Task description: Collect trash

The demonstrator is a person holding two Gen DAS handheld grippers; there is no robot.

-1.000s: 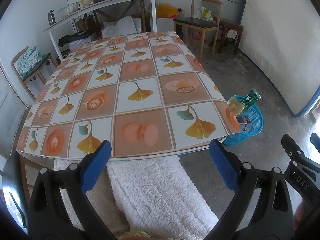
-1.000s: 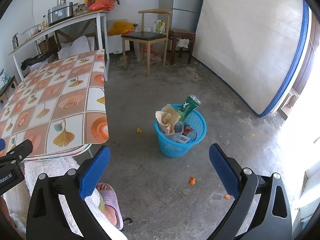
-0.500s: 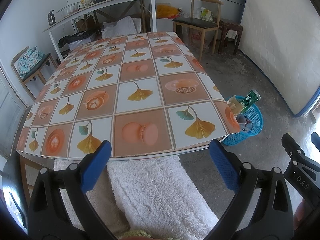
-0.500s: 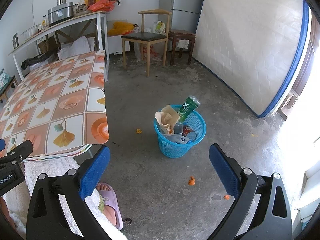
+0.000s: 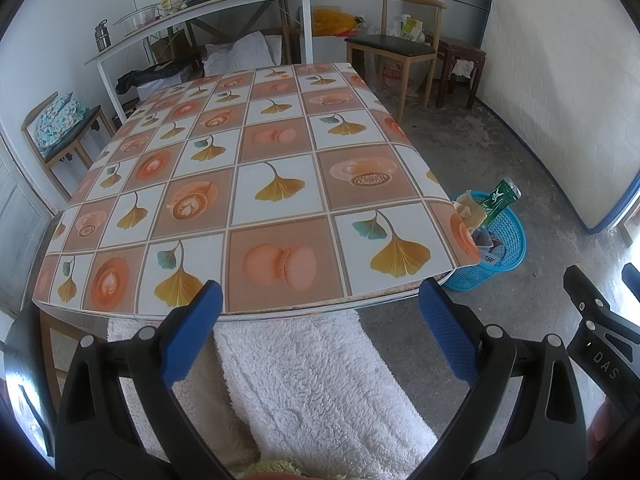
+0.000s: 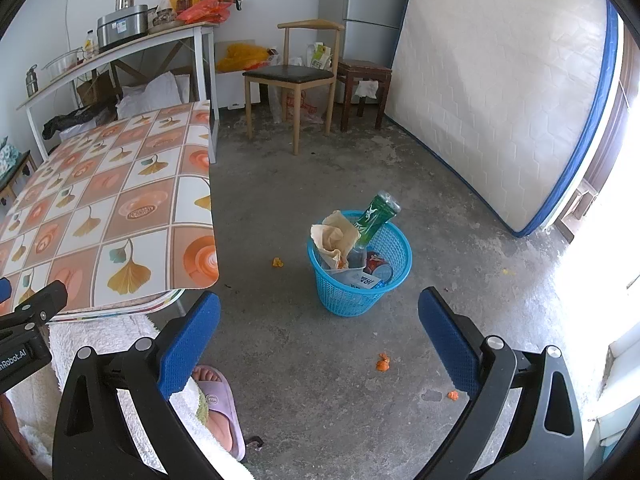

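Both spread wide, nothing held: left gripper (image 5: pixel 320 332) over the patterned table's (image 5: pixel 280 184) near edge, right gripper (image 6: pixel 319 336) above floor. Orange scraps (image 6: pixel 382 365) close by. Further out, blue basket (image 6: pixel 360 288) stuffed with green bottle (image 6: pixel 376 216), crumpled paper (image 6: pixel 338 236).

The left wrist camera looks forward between its own spread blue fingers (image 5: pixel 194 332), low at the near edge of the patterned table (image 5: pixel 276 184), facing along its length toward the far wall. The right wrist camera, beside it, is angled toward the concrete floor (image 6: pixel 320 184) and the blue basket (image 6: pixel 360 292) a short way off. Both views share the table's corner, the basket, the wooden chair (image 6: pixel 296 76) and the leaning mattress (image 6: pixel 508 92)
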